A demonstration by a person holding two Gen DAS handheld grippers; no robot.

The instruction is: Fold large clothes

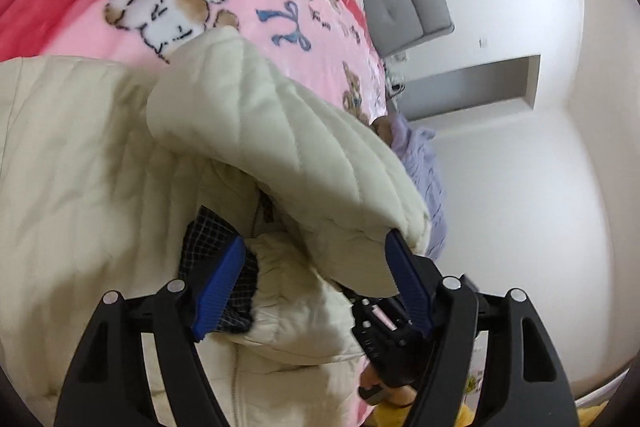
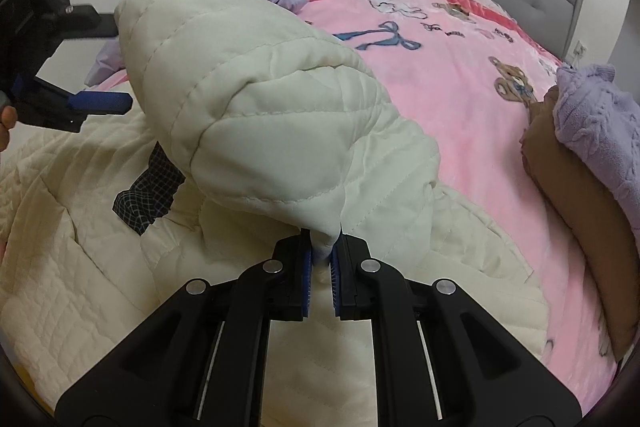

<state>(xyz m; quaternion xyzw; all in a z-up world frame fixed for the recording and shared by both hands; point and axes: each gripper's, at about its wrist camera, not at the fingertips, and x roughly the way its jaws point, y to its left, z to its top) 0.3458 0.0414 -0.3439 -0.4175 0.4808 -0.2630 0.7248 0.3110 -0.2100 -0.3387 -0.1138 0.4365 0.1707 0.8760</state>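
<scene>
Cream quilted jacket (image 2: 256, 99) sleeve in right gripper (image 2: 321, 254); left gripper (image 1: 316, 255) apparently spread

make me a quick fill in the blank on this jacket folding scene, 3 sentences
1. The right gripper is shut on the cream quilted jacket's ____.
2. The left gripper has its jaws ____.
3. The jacket lies on a ____ plush blanket printed with bears and bows.

Missing words: sleeve; open; pink
</scene>
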